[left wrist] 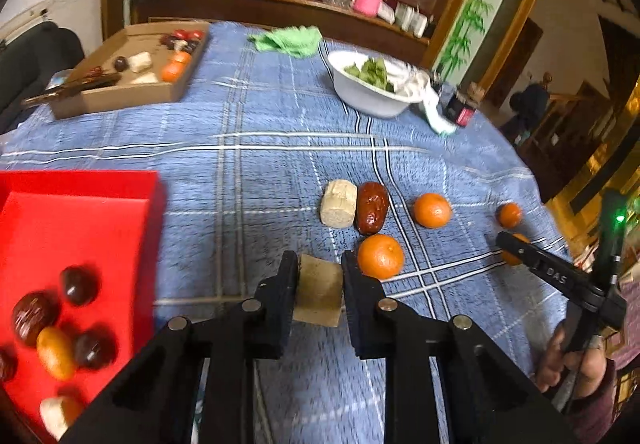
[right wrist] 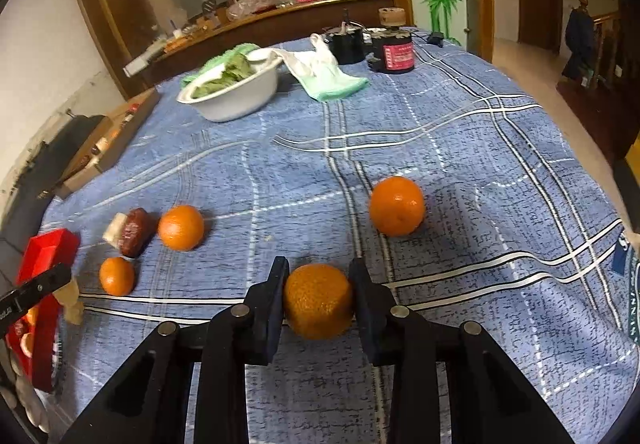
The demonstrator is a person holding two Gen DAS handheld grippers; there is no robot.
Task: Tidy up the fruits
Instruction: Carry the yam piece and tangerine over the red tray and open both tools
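Holding two things at once, the person has the left tool (left wrist: pixel 320 286) clamped on a tan block (left wrist: pixel 320 294) and the right tool (right wrist: pixel 318 298) clamped on an orange (right wrist: pixel 318 300). The red tray (left wrist: pixel 80 184), already holding some fruit, lies to the left of the left tool. The round orange could roll out of the narrow pads if the lift is quick. The block sits near the pad tips, so it may tilt or drop on the way to the tray. Another orange (left wrist: pixel 380 256) lies just beside the left tool's right finger and could be pushed away. The desk wears a soft blue checked cloth (right wrist: pixel 440 164), slightly wrinkled. Behind it are a white bowl (right wrist: pixel 236 100) and a cluttered wooden shelf (right wrist: pixel 280 10).
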